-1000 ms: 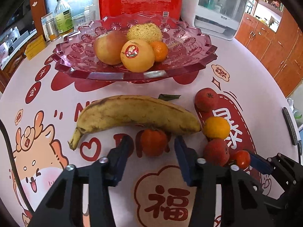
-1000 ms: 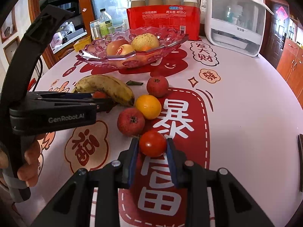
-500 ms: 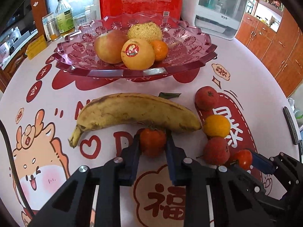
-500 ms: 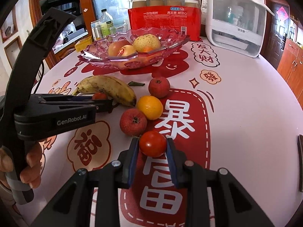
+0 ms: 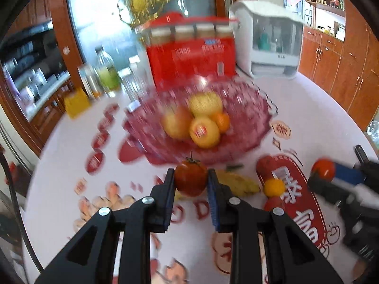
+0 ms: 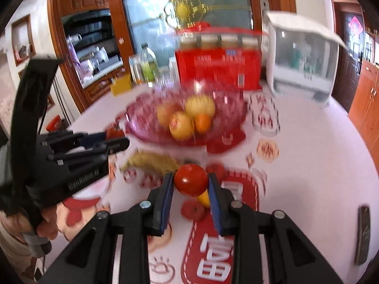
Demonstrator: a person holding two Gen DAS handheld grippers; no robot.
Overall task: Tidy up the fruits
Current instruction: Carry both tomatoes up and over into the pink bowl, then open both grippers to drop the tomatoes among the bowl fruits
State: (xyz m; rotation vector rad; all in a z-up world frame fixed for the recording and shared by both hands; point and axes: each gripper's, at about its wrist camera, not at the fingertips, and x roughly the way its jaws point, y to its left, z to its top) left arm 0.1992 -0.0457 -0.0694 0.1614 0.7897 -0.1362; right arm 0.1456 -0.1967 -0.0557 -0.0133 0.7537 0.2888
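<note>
Left tool (image 5: 191, 181): clamped on a dark red stemmed tomato (image 5: 191, 178), lifted off the table (image 5: 308, 108), short of the bowl.
Right tool (image 6: 191, 184): clamped on a glossy red round tomato (image 6: 191, 179), also aloft.
Risk: smooth round skins could slip from the pads mid-swing; two tools converging might collide.
Pink cut-glass bowl (image 5: 251, 127): four yellow and orange fruits; detail blurred.
Table fruit: spotted yellow banana (image 6: 151, 162), others loose.

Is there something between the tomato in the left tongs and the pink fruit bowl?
Nothing visible. The left tongs hold the tomato in the air before the bowl, the banana below it.
</note>
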